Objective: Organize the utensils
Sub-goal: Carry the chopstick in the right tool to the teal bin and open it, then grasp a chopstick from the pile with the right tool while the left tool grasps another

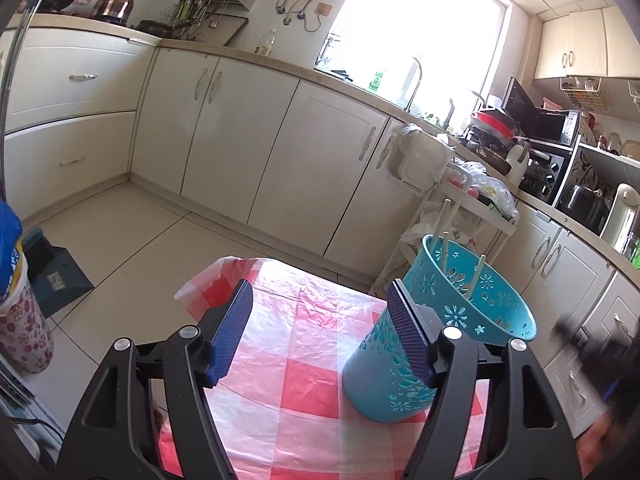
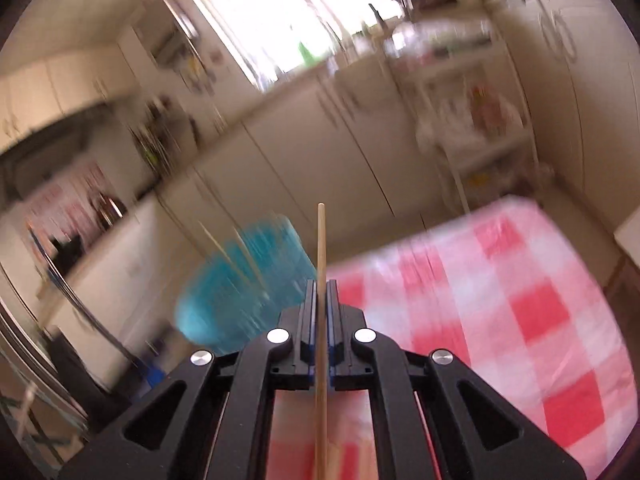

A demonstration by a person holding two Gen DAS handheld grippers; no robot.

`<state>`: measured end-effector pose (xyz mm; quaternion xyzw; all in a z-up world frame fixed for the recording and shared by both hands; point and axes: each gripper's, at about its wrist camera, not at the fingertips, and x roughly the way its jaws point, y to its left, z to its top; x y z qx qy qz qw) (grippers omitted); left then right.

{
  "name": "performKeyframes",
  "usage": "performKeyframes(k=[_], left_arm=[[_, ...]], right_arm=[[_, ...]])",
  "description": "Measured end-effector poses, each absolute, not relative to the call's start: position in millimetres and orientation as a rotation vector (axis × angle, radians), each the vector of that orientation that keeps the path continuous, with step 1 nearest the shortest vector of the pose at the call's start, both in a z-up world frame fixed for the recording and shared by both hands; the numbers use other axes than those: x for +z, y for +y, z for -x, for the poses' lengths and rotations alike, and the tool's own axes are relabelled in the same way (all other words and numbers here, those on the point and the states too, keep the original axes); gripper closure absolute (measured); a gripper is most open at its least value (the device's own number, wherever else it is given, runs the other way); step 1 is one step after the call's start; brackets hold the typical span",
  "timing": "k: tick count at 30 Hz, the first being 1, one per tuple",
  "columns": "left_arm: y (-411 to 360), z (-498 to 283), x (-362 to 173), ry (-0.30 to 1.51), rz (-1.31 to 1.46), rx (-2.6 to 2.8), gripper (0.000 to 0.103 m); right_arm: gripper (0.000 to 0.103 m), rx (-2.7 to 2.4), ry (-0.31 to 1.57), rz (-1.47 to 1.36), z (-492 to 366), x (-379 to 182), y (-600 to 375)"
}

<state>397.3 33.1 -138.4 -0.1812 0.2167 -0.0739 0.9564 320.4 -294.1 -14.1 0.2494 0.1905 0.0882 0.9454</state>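
Starting with the left wrist view: only legible writing is "AXE" on a green bottle by the window; pink wall posters top left too small to read. Kitchen with cream cabinets, tiled floor, kettle on the counter, cluttered appliances on the right. Red-and-white checked tablecloth covers the table. Left gripper jaws spread wide, nothing between the pads; teal perforated utensil holder stands tilted just beside and behind the right-hand finger, contact unclear. Pale chopsticks lean inside it.

Right wrist view: heavy motion blur, no readable text. Same cabinets and checked cloth. Right gripper jaws closed tight on a single wooden chopstick, which sticks out upright past the pads. Holder sits blurred just left of the fingers.
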Motion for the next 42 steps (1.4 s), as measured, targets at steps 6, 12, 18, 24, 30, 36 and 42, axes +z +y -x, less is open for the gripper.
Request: performKeyframes(k=[6,12,18,24,30,36,42], left_arm=[[32.7,-398.9,-138.8,0.451,0.374,-0.152,0.036],[38.6,-397.8,-138.9,0.452,0.388,-0.147,0.035],[41.0,-397.0,-136.7,0.45,0.399,-0.152,0.034],[38.4,-397.7,-140.4,0.462,0.388,-0.15,0.033],[39.6,-399.4,-147.5,0.489,0.37,-0.131,0.032],[31.3,-376.3,-150.8,0.556,0.319,-0.177,0.03],[1.6,-334.4,-164.3,0.647,0.217,-0.258,0.028]], right_arm=[[0.098,0.17,0.084,-0.397,-346.3,82.6,-248.6],[0.098,0.135,0.121,-0.318,-413.8,66.8,-214.0],[0.097,0.147,0.263,-0.309,-427.2,8.0,-213.8],[0.075,0.186,0.352,-0.278,-411.3,-35.9,-211.6],[0.072,0.165,0.371,-0.322,-357.2,-34.2,-236.5],[0.075,0.147,0.674,-0.289,-288.5,-98.5,-249.7],[0.079,0.161,0.845,-0.277,-279.3,-154.7,-241.0]])
